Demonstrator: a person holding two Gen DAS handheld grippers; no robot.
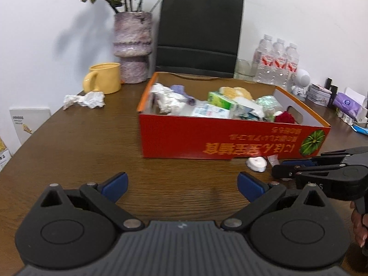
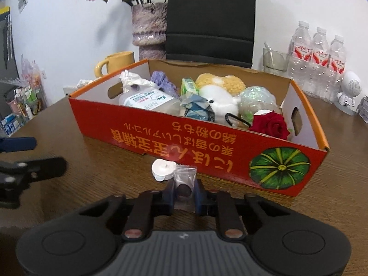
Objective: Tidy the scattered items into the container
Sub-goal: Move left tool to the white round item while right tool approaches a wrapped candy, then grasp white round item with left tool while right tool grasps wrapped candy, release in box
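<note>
Right gripper (image 2: 184, 192) low on the counter (image 2: 92, 161), jaws pinching a small sachet (image 2: 184, 179) just before the red box (image 2: 207, 151), seemingly to lift it in; left gripper (image 1: 182, 184) nearby, jaws spread, empty.

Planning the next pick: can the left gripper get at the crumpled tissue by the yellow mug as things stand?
Probably yes. The left gripper is open and holds nothing, and the crumpled tissue lies on bare table beside the yellow mug, left of the red box. Nothing stands between them.
</note>
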